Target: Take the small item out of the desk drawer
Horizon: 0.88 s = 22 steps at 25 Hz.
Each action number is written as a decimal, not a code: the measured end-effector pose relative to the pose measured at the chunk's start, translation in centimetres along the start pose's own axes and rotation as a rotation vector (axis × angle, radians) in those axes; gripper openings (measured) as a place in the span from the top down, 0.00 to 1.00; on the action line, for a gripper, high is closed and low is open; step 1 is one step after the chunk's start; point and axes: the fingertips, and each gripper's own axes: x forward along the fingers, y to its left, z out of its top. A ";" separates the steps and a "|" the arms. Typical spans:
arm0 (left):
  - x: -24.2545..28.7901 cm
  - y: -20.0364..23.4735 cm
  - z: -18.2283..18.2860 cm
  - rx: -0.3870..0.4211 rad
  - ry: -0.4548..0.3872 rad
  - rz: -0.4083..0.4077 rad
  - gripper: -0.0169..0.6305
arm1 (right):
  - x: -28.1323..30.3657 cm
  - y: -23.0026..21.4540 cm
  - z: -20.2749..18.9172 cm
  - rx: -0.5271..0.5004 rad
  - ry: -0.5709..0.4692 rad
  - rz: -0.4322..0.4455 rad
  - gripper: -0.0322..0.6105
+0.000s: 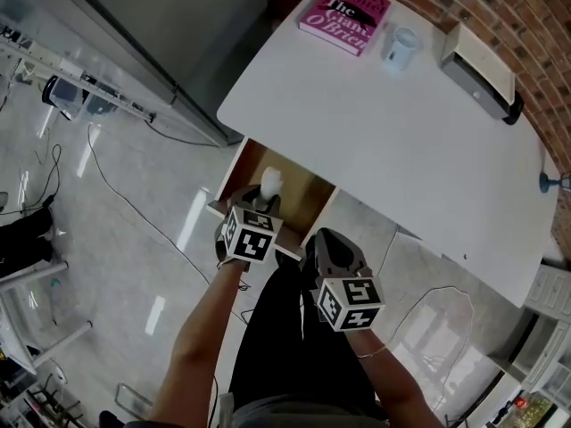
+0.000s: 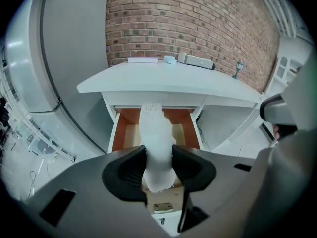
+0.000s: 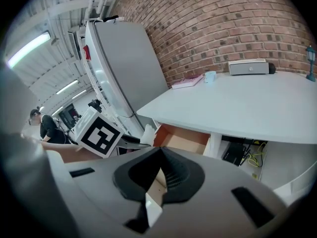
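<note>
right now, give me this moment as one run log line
left tool: shut on white cloth item | position: above open drawer | right tool: shut on drawer front

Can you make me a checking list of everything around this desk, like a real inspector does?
Surface: white desk, no mess seen.
Job's things: drawer pulled open; white item clamped in a gripper.
Clutter: pink book, cup, grey box and small lamp on the desk.
Grippers: left gripper shut on the white item; right gripper shut on the drawer's front.
Cables: cables bundled under the desk; more trail on the floor.
Surroundings: brick wall behind, grey cabinet beside the desk, person far off.
</note>
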 end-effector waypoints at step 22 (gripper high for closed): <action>-10.3 -2.4 4.0 -0.191 -0.228 -0.043 0.71 | -3.2 0.5 4.0 -0.032 -0.066 0.022 0.94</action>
